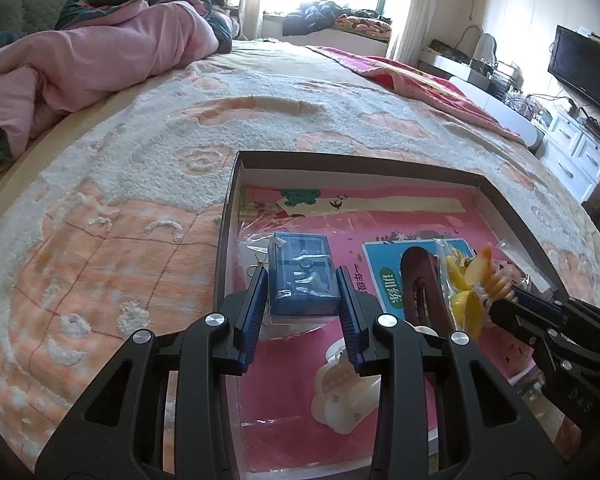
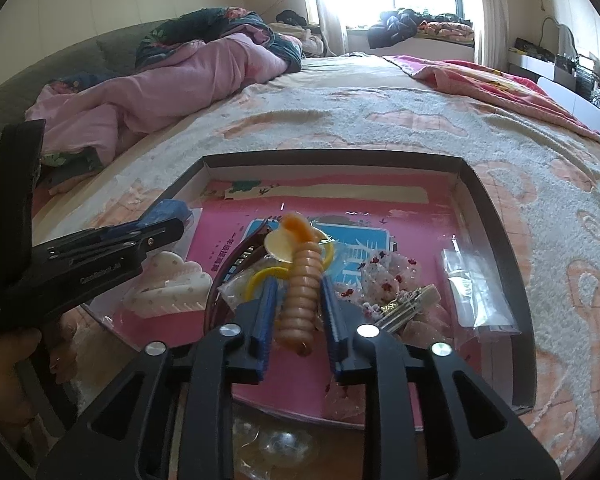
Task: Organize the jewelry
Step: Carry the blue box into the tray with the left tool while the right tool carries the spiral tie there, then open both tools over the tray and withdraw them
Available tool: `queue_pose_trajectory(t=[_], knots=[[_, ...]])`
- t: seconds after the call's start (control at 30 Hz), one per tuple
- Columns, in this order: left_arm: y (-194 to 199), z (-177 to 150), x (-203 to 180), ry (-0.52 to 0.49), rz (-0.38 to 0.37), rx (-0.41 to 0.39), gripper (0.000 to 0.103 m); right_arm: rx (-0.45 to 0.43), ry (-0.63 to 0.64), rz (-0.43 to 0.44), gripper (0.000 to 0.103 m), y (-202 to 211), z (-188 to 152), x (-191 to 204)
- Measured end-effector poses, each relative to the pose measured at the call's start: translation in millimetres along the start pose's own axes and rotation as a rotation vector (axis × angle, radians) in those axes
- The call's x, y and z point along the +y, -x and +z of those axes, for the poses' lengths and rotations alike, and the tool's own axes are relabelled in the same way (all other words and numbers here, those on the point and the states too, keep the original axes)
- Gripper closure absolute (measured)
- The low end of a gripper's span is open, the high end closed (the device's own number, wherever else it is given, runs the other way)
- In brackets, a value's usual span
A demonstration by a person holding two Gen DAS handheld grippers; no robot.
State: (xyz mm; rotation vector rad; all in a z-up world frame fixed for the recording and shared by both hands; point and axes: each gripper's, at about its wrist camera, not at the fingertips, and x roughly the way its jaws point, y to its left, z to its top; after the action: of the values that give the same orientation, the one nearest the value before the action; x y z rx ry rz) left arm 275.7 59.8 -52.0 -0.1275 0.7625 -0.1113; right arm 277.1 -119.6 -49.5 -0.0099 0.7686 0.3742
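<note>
On a bed, two hand-held grippers work over a shallow box [image 2: 496,208] of hair accessories. The left gripper [image 1: 302,280] clamps a small blue case [image 1: 302,276] over the box's left side. The right gripper [image 2: 298,300] stands parted around an orange spiral tie [image 2: 302,292], pads apparently clear. Judged mid-placement; next, the right must back away cleanly. The tie looks ribbed, springy.
</note>
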Motion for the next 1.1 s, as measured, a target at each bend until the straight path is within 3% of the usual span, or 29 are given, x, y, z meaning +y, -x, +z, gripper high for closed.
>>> queue_pose_trajectory(t=[0.1, 0.3, 0.4, 0.8, 1.1], knots=[[0, 0, -1, 0.000, 0.000, 0.003, 0.076, -0.010, -0.011, 0.005, 0.052, 6, -1, -1], [1, -1, -1, 0.008, -0.002, 0.005, 0.076, -0.048, 0.020, -0.016, 0.044, 24, -9, 3], [3, -1, -1, 0.016, -0.009, 0.000, 0.067, -0.064, 0.034, -0.025, 0.039, 32, -13, 3], [32, -9, -11, 0.000, -0.014, -0.046, 0.041, -0.115, 0.047, -0.063, 0.033, 73, -30, -9], [64, -16, -25, -0.030, -0.033, -0.116, 0.014, -0.132, 0.034, -0.083, 0.030, 95, -41, -20]])
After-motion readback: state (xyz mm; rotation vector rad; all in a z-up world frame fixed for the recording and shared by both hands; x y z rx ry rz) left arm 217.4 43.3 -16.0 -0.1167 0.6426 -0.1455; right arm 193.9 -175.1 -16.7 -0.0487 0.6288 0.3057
